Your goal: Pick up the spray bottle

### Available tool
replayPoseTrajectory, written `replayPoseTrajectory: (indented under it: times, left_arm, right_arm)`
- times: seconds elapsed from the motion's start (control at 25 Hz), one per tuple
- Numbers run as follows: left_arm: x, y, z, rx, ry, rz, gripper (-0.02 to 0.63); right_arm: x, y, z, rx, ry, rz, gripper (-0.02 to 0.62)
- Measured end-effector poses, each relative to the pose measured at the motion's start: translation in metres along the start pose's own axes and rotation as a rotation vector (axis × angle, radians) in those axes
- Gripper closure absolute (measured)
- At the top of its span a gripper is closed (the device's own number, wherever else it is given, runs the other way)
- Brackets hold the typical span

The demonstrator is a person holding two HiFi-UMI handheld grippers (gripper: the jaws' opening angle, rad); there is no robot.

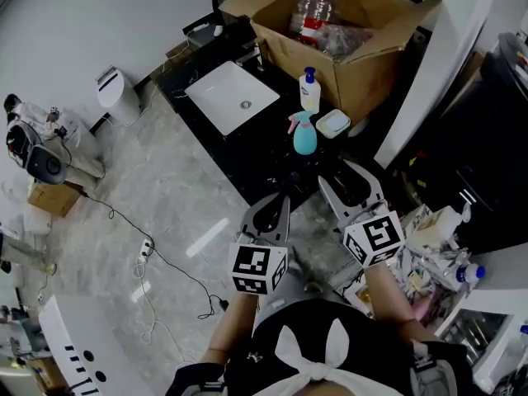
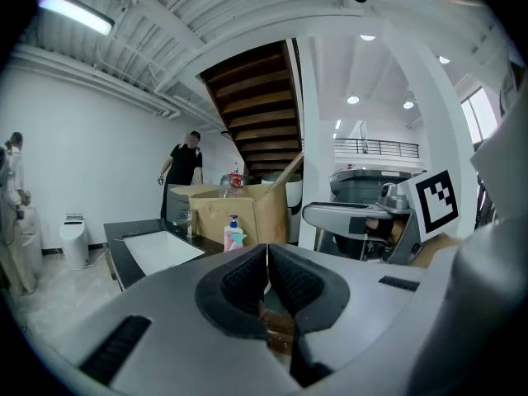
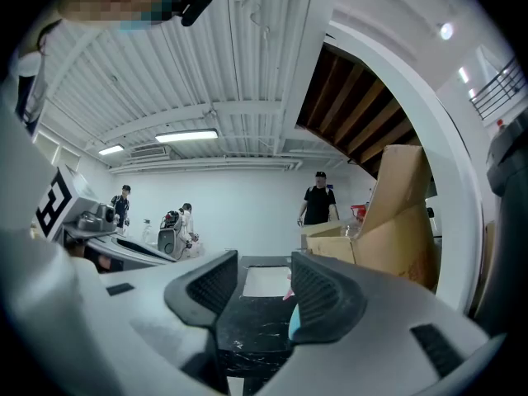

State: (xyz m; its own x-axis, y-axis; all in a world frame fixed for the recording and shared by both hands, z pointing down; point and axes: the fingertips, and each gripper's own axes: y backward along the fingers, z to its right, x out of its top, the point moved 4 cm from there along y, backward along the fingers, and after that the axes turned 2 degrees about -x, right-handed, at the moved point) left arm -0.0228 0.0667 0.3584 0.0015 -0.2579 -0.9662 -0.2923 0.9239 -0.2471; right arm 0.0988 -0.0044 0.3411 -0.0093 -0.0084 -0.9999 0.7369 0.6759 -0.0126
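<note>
Over the black counter (image 1: 247, 165), in the head view, the spray bottle (image 1: 304, 135) stands upright just ahead of my right gripper (image 1: 353, 172), which is nearer than my left gripper (image 1: 283, 200). From the left gripper view, those jaws are pressed together and empty. From the right gripper view, the jaws stand spread with nothing between them. The bottle peeks from behind the right jaw, so I'd shift right.

Open cardboard box (image 1: 363, 52) on black counter (image 1: 247, 162), white sink (image 1: 233, 96), pump bottle (image 1: 310, 91) beside box
</note>
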Motion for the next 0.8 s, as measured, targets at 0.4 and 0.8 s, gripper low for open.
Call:
replayPoseTrajectory:
  times: [0.4,0.8]
  left_arm:
    - [0.0,-0.024,-0.029,-0.013,0.01,-0.025,0.575]
    - [-0.001,-0.058,-0.055,-0.033,0.007,-0.06,0.575]
  right_arm:
    - [-0.005,-0.034,0.023,-0.072,-0.03,0.008,0.321]
    - [-0.026,-0.072,0.037,-0.089,-0.066,-0.032,0.321]
